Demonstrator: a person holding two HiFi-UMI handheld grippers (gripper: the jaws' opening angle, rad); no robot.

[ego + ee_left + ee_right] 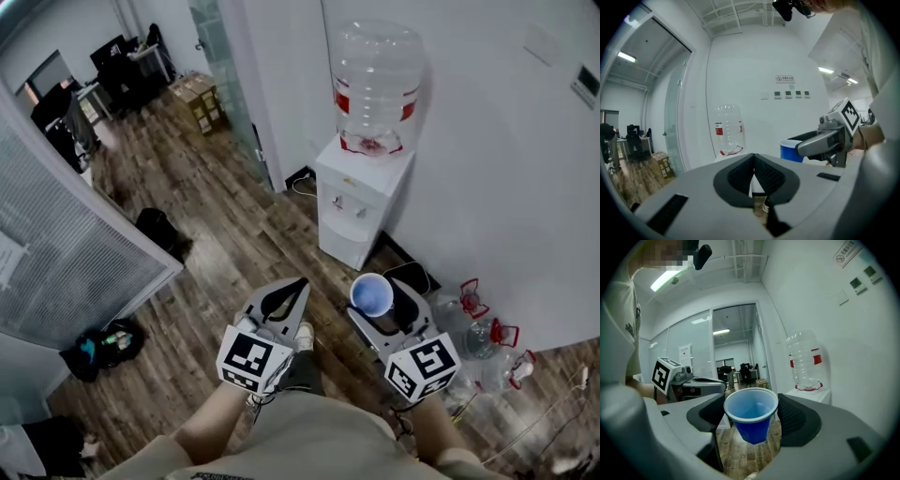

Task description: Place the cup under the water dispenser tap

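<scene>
A blue plastic cup [371, 294] [751, 414] [791, 150] is held upright and empty between the pads of my right gripper [379, 302] [752, 416], which is shut on it. The white water dispenser [360, 199] stands against the wall ahead, carrying a clear empty bottle [377, 86] [804, 361] [728, 129]; its two taps [349, 206] face me. The cup hangs short of the dispenser, nearer to me. My left gripper [284, 296] [754, 172] is beside it to the left, shut with nothing between its pads.
Several empty bottles with red handles [484, 328] lie on the wood floor right of the dispenser. A black bag [159, 228] and another bag [101, 345] sit on the floor to the left near a glass partition [66, 262]. Cardboard boxes [198, 100] stand farther back.
</scene>
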